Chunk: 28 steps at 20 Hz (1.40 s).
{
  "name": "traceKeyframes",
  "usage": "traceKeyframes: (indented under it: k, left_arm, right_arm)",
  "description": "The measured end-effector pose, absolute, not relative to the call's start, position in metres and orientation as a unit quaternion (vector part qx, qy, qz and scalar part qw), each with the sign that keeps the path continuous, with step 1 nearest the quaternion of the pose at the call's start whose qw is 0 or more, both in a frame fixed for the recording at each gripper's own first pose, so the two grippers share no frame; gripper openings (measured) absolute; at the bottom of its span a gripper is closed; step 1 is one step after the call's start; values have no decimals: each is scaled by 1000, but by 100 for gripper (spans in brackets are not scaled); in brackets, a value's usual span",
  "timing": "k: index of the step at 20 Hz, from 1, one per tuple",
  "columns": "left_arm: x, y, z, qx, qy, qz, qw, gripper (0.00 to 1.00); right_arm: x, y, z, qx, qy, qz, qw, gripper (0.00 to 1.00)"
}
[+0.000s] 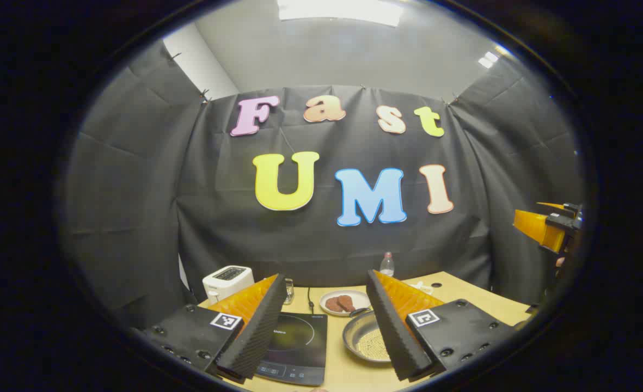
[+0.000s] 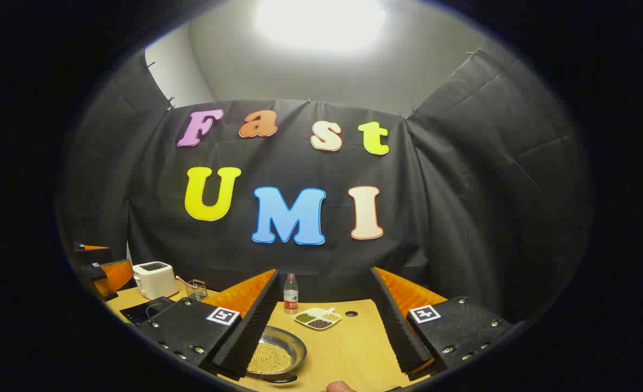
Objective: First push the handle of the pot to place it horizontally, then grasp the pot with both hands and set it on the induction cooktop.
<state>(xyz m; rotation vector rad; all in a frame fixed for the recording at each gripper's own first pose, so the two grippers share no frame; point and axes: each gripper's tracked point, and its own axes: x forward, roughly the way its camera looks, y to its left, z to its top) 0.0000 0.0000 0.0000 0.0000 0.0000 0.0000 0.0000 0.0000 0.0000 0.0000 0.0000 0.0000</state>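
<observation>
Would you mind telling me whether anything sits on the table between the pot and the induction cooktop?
Nothing visible does. In the left gripper view the pot sits just beside the induction cooktop, with bare table between them. The plate with brown pieces lies farther back, off that path.

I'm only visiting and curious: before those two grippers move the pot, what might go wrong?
The pot holds loose grains, so tilting it during the lift would likely spill them onto the table. A plate of patties sits close behind the pot, and a push on the handle might knock it. Both the left gripper and right gripper are open, so nothing is secured yet.
</observation>
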Motion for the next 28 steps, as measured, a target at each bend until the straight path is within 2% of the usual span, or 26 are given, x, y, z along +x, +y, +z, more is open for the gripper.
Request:
traceKeyframes:
  k: [2, 3, 4, 5, 6, 7, 8, 9, 10, 11, 13, 14, 15, 24, 25, 26, 27, 28]
  left_arm:
    - [1, 3, 2, 3, -4, 3, 1000, 100]
    - [1, 4, 2, 2, -4, 5, 1000, 95]
    - [2, 4, 2, 1, -4, 5, 1000, 100]
    - [3, 5, 3, 1, -5, 6, 1000, 100]
    - [2, 7, 4, 1, -6, 8, 1000, 95]
    - [2, 6, 4, 2, -7, 7, 1000, 100]
    - [2, 5, 5, 4, -7, 7, 1000, 95]
    - [2, 5, 5, 6, -8, 6, 1000, 95]
    - [1, 5, 6, 9, -9, 6, 1000, 100]
    - [2, 4, 6, 10, -10, 5, 1000, 95]
    - [0, 4, 8, 9, -13, 6, 1000, 95]
    - [-1, 4, 9, 8, -14, 7, 1000, 100]
    - [-3, 4, 8, 7, -14, 8, 1000, 95]
    - [-9, 20, 13, 11, -20, 27, 999, 95]
    - [-10, 21, 13, 12, -20, 29, 999, 100]
    - [-10, 23, 14, 11, -21, 30, 999, 95]
    - [-11, 25, 14, 10, -22, 32, 999, 100]
    - [-11, 28, 14, 10, -22, 34, 999, 99]
  right_arm:
    - [4, 1, -1, 4, 3, 1, 1000, 98]
    - [6, 2, -1, 5, 4, 2, 1000, 98]
    - [7, 2, -1, 5, 4, 2, 1000, 98]
    - [9, 2, 0, 5, 4, 3, 1000, 98]
    - [10, 2, 0, 4, 3, 4, 1000, 98]
    - [11, 2, -1, 2, 4, 3, 1000, 98]
    - [12, 2, -3, 2, 7, 4, 1000, 98]
    - [12, 3, -5, 3, 10, 5, 1000, 98]
    - [14, 4, -6, 4, 13, 6, 1000, 98]
    - [13, 3, -7, 6, 14, 7, 1000, 98]
    - [14, 3, -6, 5, 12, 8, 1000, 98]
    - [14, 3, -5, 2, 11, 8, 1000, 98]
    - [14, 3, -6, 0, 11, 9, 1000, 98]
    - [20, 10, -13, 7, 25, 15, 1000, 98]
    - [21, 10, -14, 7, 26, 14, 1000, 96]
    - [21, 11, -16, 6, 30, 14, 999, 96]
    - [21, 12, -16, 7, 31, 12, 999, 86]
    - [21, 15, -16, 9, 34, 17, 999, 77]
